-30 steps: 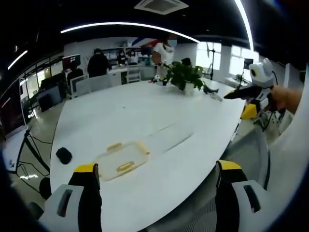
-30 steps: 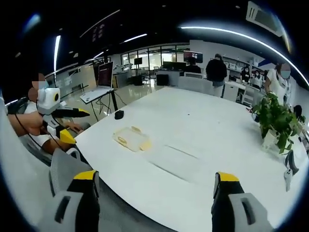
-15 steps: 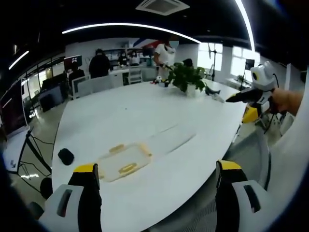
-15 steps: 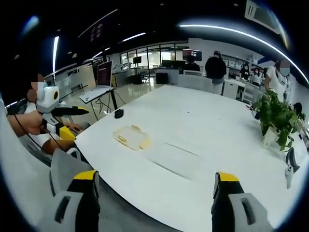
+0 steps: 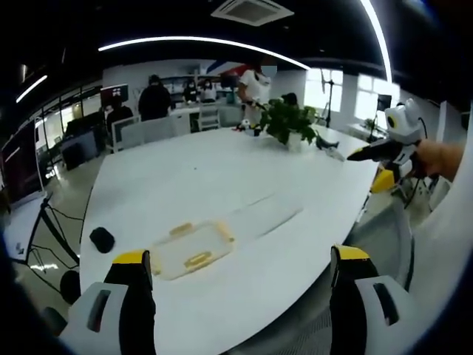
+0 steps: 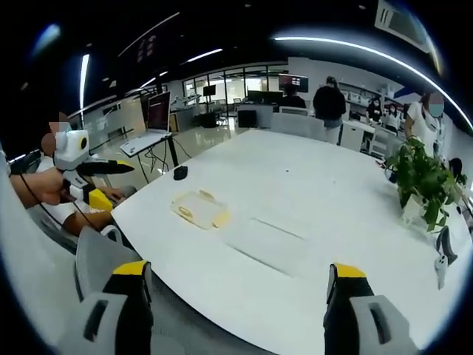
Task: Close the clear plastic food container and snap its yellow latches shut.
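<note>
Both grippers are held off the table edge, nowhere near the work yet. Left gripper (image 5: 235, 296): jaws spread wide, nothing between them. Right gripper (image 6: 235, 299): same, spread and empty. Reads as a staging pose before the approach; no step of the task is done yet, by my judgement.

Landmark is the container (image 5: 191, 250), clear plastic with yellow latches (image 5: 194, 259), lying flat on the white table (image 5: 222, 177), close to the table's near edge in the left gripper view. In the right gripper view the container (image 6: 199, 209) sits toward the table's left end. It looks low and flat; I can't tell from here whether the lid is seated, or which latches are snapped. Too small and too transparent.

Just beside the container, toward the table's middle, a clear flat sheet (image 5: 259, 217) lies on the table. Could be a separate lid or a mat, can't tell which.

Other stuff relative to the container:
- small black object (image 5: 102, 239) near it, at the table's end, apart from it
- potted plant (image 5: 287, 118) well apart, at the far side of the table
- people standing well beyond the table's far end
- laptop on a stand (image 6: 154, 126) off the table, well apart

Nothing stands between either gripper and the container; the path over the table edge looks open. A chair back (image 6: 100, 259) sits below the right gripper, near the table edge, and is the only thing close to the approach.

The left gripper (image 6: 89, 171) shows in the right gripper view, in the person's hand, off the table's end on the container's side. The right gripper (image 5: 384, 148) shows in the left gripper view, off the table's corner on the plant's side.
</note>
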Demonstrator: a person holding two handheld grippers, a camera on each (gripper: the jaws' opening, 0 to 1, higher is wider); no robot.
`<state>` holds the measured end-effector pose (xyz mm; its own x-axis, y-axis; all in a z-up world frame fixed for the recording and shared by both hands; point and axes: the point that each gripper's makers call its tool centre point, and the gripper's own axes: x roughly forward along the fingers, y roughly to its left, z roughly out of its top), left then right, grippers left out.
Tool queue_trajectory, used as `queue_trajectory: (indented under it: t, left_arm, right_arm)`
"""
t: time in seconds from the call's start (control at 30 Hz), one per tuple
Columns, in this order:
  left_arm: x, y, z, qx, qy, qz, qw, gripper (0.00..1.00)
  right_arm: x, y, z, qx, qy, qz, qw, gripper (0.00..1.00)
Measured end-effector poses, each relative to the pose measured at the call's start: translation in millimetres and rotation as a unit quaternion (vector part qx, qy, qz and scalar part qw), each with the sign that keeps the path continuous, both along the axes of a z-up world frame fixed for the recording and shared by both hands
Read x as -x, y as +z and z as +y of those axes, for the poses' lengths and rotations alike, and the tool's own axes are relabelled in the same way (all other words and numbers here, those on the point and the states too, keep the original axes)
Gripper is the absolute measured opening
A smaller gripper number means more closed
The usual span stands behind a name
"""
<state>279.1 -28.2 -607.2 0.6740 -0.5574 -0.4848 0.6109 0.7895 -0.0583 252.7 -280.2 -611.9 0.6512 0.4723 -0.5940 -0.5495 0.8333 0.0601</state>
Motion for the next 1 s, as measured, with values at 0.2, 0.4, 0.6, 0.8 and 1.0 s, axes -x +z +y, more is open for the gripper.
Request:
queue_trajectory:
  t: [0.2,0.4,0.6,0.8,1.0]
  left_arm:
    - [-0.2,1.5,-0.4,0.002,-0.002,-0.004,1.0,0.99]
    - [1.9,-3.3,0.6,-0.002,0.0,0.005,1.0,0.99]
    - [2.7,-4.0,3.4,0.001,0.003,0.008,1.0,0.98]
    - [3.6,-6.6,6.9,-0.001,0.01,0.013,0.9999,0.99]
    - [5.3,-9.3,9.5,0.002,0.012,0.017,0.9998,0.98]
  right_arm:
    - [-1.3,2.1,2.3,0.002,0.007,-0.007,1.0,0.99]
    - [-2.3,3.9,3.5,0.002,0.009,-0.014,0.9999,0.99]
    - [-0.8,1.7,5.2,0.001,0.013,-0.011,0.9999,0.99]
    - [-1.7,2.7,8.0,0.001,0.017,-0.016,0.9997,0.99]
    - [-3.3,6.1,12.2,-0.003,0.024,-0.025,0.9994,0.99]
